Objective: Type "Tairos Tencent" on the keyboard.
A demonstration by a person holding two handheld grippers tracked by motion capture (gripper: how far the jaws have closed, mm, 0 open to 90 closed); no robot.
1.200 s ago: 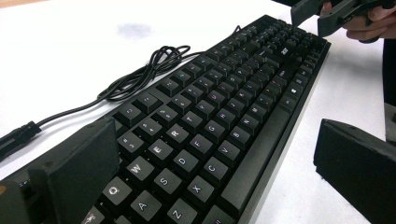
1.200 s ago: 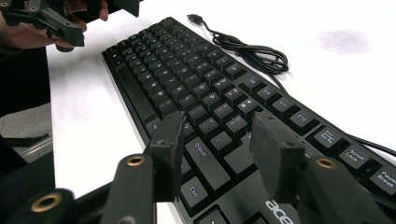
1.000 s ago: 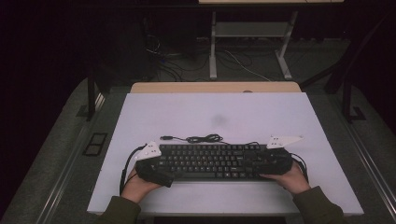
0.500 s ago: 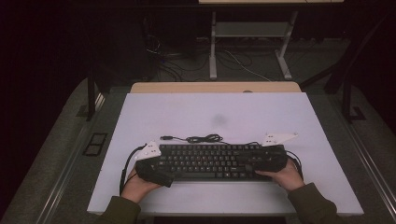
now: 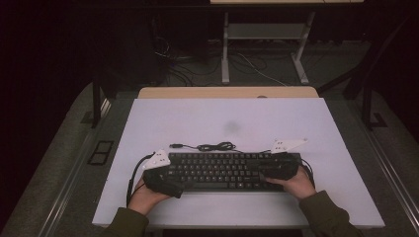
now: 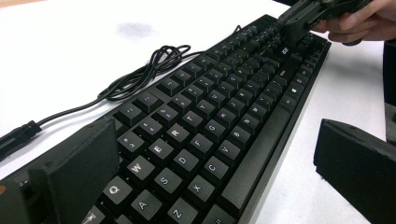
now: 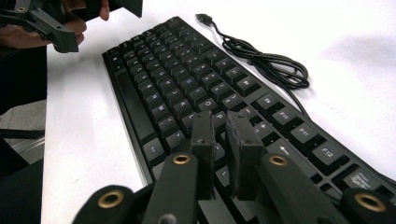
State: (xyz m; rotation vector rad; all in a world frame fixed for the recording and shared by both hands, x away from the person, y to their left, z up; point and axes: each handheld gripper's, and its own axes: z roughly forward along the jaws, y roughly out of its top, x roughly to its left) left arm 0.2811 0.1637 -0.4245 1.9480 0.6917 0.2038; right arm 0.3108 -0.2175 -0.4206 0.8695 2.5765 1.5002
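A black keyboard lies flat across the near half of the white table. Its black cable is coiled just behind it, and the plug lies loose on the table. My left gripper is at the keyboard's left end. In the left gripper view it is open wide, with one jaw over the far edge and the other on the table at the near side. My right gripper is over the keys near the right end. Its jaws stand almost together, with nothing between them.
Beyond the keyboard the white tabletop is bare, with a faint grey smudge. A wooden strip runs along the far edge. Behind the table are a metal frame and floor cables.
My right gripper has moved a little to the left, from the keyboard's right end in over the keys. The left gripper and the keyboard have stayed put.
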